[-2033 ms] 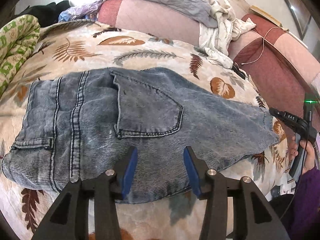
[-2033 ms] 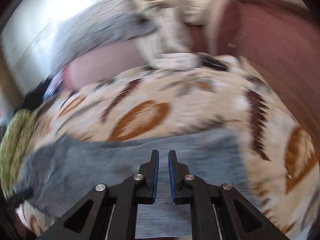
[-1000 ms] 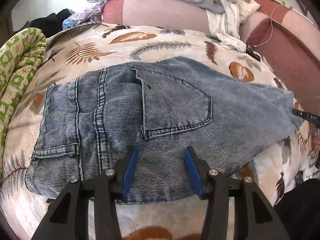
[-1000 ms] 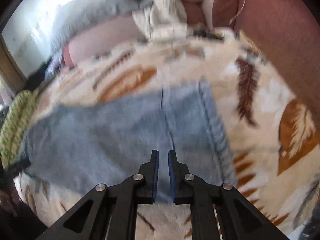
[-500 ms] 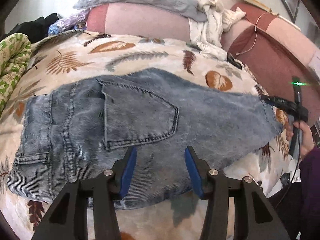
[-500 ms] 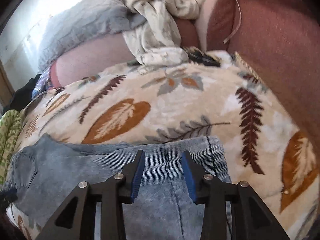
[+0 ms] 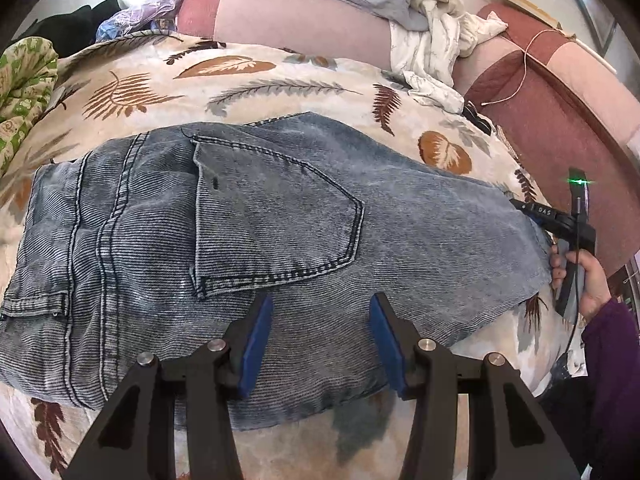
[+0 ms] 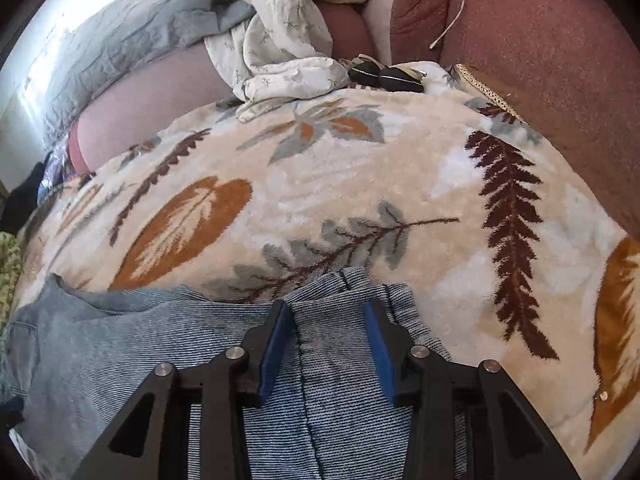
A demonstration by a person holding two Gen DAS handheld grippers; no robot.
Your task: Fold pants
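Jeans spread flat on a leaf-print blanket, both tongs wide and empty.

The jeans [image 7: 280,240] lie beneath and ahead of the left gripper [image 7: 316,340]; the right gripper [image 8: 328,344] hangs over their far end, jaws straddling a seam. Their long axis runs sideways, waistband toward the green patterned cloth [image 7: 24,92], back pocket up. Beyond the jeans the blanket [image 8: 320,184] meets pink cushions [image 7: 304,20] and crumpled white fabric [image 8: 280,36].

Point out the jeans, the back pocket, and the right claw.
jeans [image 7: 420,240], left wrist view, on the leg.
back pocket [image 7: 276,220], left wrist view, pocket middle.
right claw [image 8: 330,344], right wrist view, midway between the open fingertips.
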